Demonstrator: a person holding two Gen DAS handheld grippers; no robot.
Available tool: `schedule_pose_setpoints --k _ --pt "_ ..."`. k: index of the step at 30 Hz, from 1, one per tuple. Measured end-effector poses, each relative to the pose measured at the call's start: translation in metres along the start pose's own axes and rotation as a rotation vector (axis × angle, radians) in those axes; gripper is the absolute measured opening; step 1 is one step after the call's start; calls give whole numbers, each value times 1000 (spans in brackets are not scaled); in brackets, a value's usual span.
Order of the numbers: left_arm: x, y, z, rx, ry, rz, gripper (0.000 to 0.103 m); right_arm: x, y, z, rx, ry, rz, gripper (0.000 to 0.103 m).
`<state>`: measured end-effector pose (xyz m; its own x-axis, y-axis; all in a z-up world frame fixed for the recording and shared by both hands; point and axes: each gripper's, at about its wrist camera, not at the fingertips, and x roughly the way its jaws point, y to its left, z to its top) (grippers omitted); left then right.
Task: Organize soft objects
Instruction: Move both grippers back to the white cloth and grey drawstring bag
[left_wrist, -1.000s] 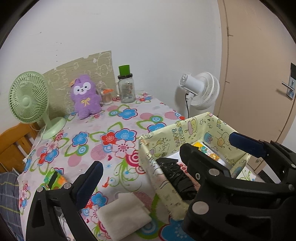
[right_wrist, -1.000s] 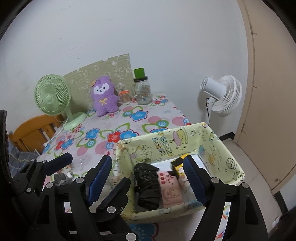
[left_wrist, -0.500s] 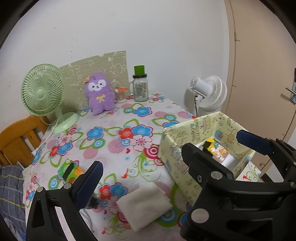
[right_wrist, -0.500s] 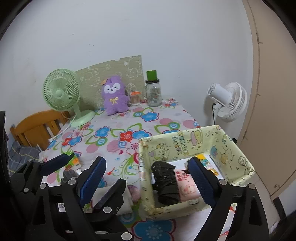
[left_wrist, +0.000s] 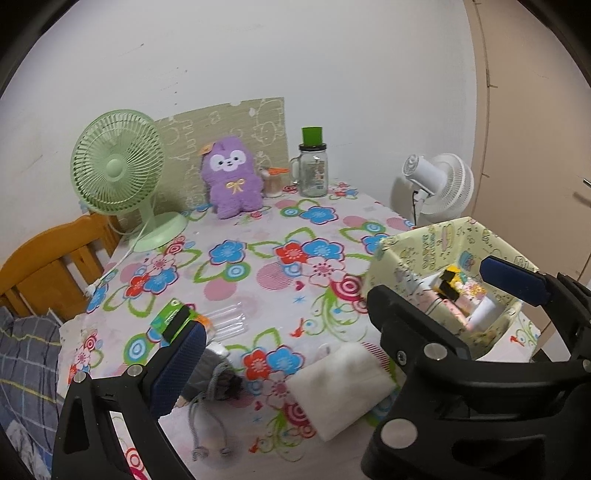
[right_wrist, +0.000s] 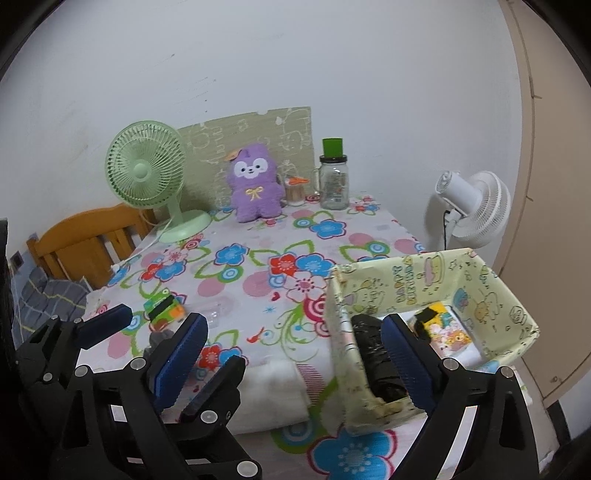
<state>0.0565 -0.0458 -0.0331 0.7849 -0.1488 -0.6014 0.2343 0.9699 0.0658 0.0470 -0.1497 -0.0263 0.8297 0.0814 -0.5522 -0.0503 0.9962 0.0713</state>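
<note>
Both grippers hover empty, jaws apart: left gripper (left_wrist: 340, 314), right gripper (right_wrist: 291, 354). Folded white towel (left_wrist: 341, 387) at lower centre looks next for the fabric bin (right_wrist: 436, 273).

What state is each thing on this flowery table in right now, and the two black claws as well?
Left gripper: open, holding nothing.
Right gripper: open, holding nothing.
Folded white towel: lying flat beside the box.
Yellow fabric box: open-topped, partly filled.
Purple plush: upright against the board.
Glass jar: upright, lidded.
Grey drawstring pouch: lying on the table, cord loose.
</note>
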Motion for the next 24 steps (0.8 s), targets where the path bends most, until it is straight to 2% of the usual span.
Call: schedule_pose_setpoints --k 16,24 --pt "15 40 -35 -70 50 37 102 23 33 -24 -44 33 34 97" --pt "27 47 -53 -84 93 43 102 40 44 -39 -77 88 34 96"
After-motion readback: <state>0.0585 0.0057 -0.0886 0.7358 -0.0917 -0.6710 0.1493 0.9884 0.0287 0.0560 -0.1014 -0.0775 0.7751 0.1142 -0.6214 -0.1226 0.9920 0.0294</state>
